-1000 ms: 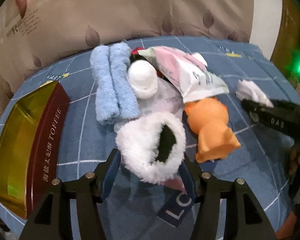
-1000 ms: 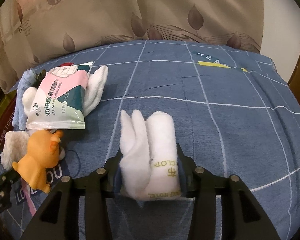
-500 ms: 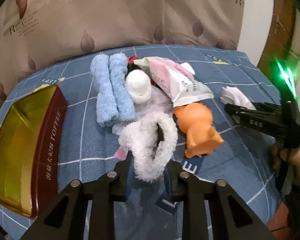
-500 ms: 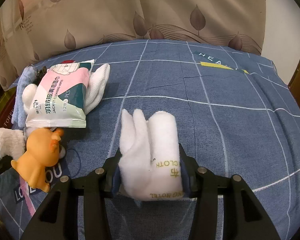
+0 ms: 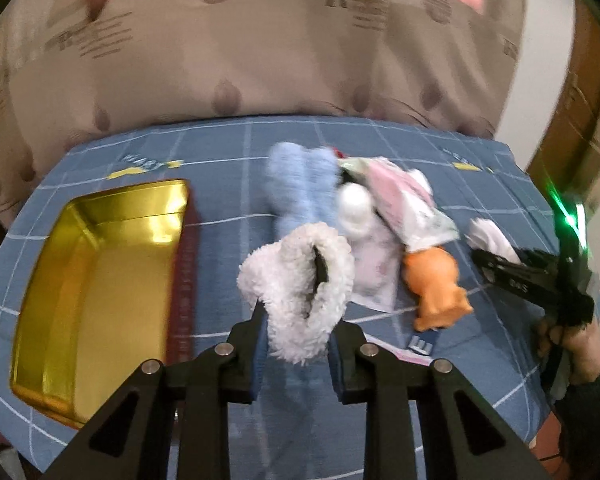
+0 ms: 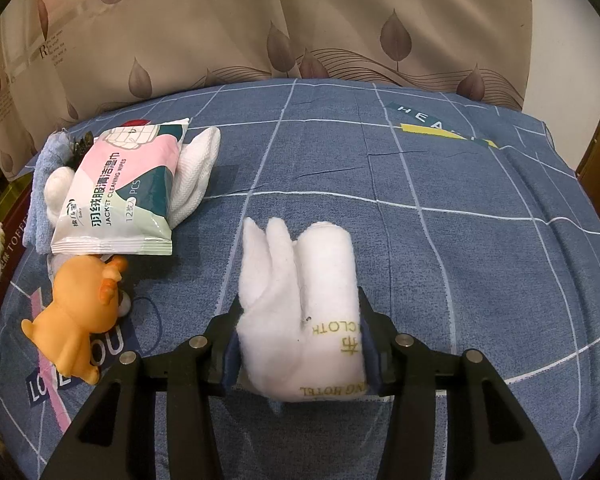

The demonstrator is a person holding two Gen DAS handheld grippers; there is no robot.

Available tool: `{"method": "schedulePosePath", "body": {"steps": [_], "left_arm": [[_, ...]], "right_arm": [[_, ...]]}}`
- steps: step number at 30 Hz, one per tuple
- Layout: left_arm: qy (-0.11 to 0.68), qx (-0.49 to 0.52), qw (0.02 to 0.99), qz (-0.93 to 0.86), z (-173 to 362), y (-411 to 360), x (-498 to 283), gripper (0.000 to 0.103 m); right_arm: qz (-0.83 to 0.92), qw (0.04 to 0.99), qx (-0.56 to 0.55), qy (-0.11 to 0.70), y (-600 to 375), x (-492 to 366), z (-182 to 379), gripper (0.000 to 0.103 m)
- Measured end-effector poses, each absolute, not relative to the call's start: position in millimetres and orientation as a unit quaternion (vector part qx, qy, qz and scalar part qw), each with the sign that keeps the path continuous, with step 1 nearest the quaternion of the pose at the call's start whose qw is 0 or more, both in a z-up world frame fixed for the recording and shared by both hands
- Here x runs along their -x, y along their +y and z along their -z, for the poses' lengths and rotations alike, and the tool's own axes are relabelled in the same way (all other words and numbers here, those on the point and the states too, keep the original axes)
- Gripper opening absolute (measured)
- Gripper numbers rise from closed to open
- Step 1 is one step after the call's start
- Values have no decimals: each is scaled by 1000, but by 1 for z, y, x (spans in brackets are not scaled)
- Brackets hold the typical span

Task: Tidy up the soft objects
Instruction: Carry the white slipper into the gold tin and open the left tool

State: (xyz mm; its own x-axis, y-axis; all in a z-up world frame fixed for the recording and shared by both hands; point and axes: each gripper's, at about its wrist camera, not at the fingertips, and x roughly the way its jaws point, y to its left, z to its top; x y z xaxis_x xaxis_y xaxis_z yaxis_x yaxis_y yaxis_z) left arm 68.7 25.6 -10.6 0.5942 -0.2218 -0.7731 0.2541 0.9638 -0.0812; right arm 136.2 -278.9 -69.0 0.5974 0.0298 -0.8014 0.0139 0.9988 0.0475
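Blue checked bedding (image 6: 420,160) is carrying the clutter. Left tongs (image 5: 296,344) are clamping the fleecy white sock (image 5: 296,280), lifted right of the gold tin (image 5: 96,280), likely its destination; right tongs (image 6: 300,344) are pinning the rolled white towel (image 6: 300,300).

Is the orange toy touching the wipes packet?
Touching. The right wrist view shows the orange toy's head butting the wipes packet's bottom edge.
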Motion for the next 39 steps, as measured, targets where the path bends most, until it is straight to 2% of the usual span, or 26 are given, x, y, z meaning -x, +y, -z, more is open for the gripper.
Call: {"method": "schedulePosePath", "body": {"steps": [9,14,31,34,39], "left_arm": [[416,-31,908,46,1,87,-83,25],[434,-17,901,10,10,121,-95,26],[470,-64,880,-35,46,148,-122,28],[474,-64,877,-41,48,150,-122,30],[475,-56,877,-43,47,158,-120,42]], "right_arm": [[-4,893,-24,449,-279,-136,69,47],[-3,893,-21,449,-278,-136,69,47],[-3,893,-20,449,-278,-136,69,47],[-3,893,-20,450,-277,-136,69,47],[-2,893,-18,450,-279,-136,69,47]]}}
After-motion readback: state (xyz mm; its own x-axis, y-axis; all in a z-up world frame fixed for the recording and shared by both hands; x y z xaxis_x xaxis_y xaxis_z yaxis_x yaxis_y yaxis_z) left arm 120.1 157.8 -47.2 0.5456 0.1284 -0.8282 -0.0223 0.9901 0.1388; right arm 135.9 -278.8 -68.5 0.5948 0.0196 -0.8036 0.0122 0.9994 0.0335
